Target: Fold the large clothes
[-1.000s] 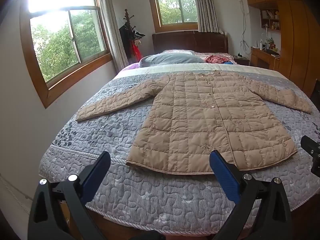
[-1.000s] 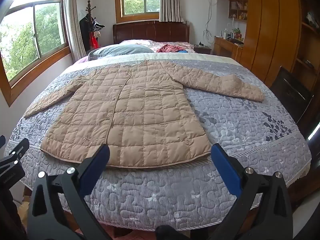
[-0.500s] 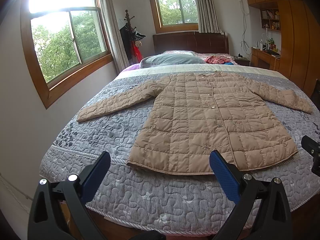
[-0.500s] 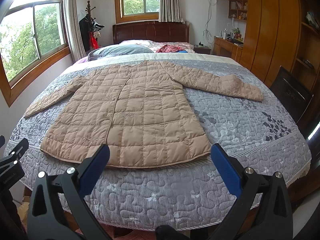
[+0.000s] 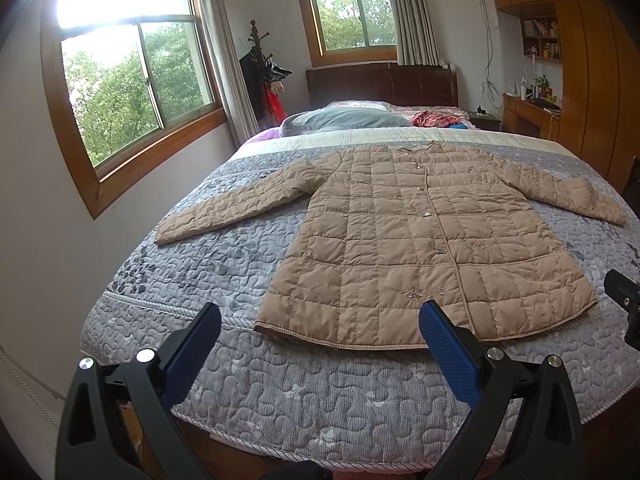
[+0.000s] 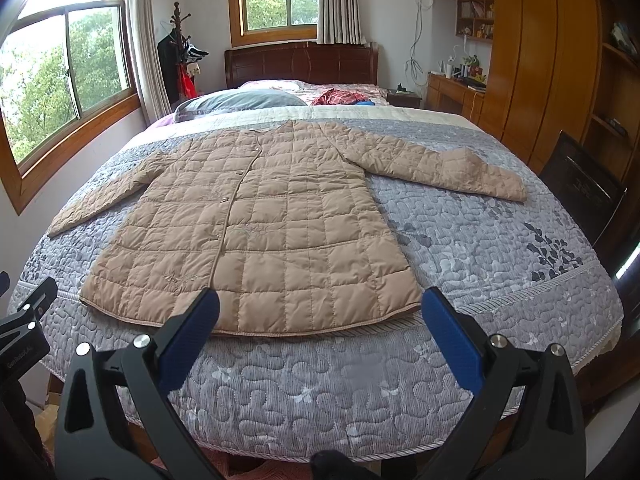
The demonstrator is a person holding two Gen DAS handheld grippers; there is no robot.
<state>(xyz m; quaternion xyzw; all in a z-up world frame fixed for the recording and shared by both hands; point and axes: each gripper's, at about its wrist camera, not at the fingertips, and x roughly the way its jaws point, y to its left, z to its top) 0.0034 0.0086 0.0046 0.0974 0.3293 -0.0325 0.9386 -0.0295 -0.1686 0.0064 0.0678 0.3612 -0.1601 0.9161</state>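
A tan quilted coat (image 5: 424,248) lies flat, buttoned, sleeves spread, on the bed's grey quilt (image 6: 500,248). The left claw (image 5: 320,344) and right claw (image 6: 320,332) hover near its hem, jaws wide apart, empty.

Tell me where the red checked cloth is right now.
The red checked cloth lies at the far end of the bed, just before the dark headboard, right of the grey pillow and beyond the tan quilted coat.
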